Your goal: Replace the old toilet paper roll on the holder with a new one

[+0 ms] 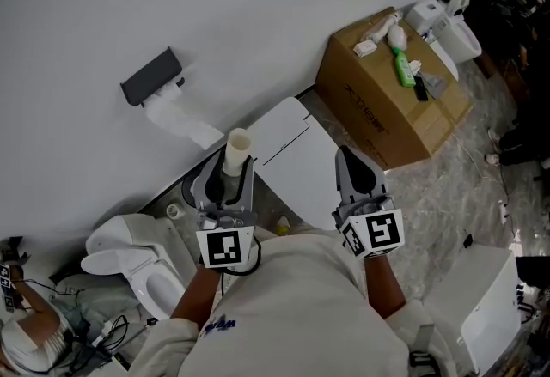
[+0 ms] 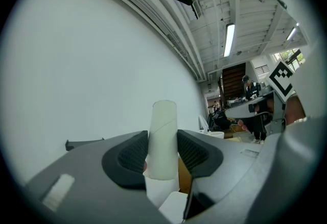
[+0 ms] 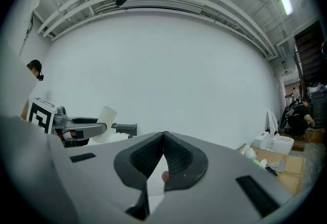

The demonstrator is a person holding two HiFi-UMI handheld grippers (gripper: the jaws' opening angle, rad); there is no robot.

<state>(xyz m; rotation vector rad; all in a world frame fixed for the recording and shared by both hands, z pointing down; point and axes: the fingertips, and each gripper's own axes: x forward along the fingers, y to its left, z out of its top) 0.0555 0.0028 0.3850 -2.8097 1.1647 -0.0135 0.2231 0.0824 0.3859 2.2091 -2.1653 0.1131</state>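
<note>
My left gripper (image 1: 230, 165) is shut on a bare cardboard tube (image 1: 237, 150), which stands upright between its pads. In the left gripper view the tube (image 2: 163, 141) fills the gap between the jaws. The dark grey holder (image 1: 152, 76) is fixed to the white wall beyond it, with a strip of white paper (image 1: 179, 119) hanging from it. My right gripper (image 1: 352, 159) is shut and holds nothing; its pads meet at the tips in the right gripper view (image 3: 163, 139). That view also shows the tube (image 3: 106, 118) and the holder (image 3: 125, 128) at the left.
A cardboard box (image 1: 378, 109) with bottles and small items on top stands to the right by the wall. A white flat panel (image 1: 296, 152) lies below the grippers. White toilets (image 1: 137, 264) stand at the lower left, another toilet (image 1: 451, 23) at the upper right.
</note>
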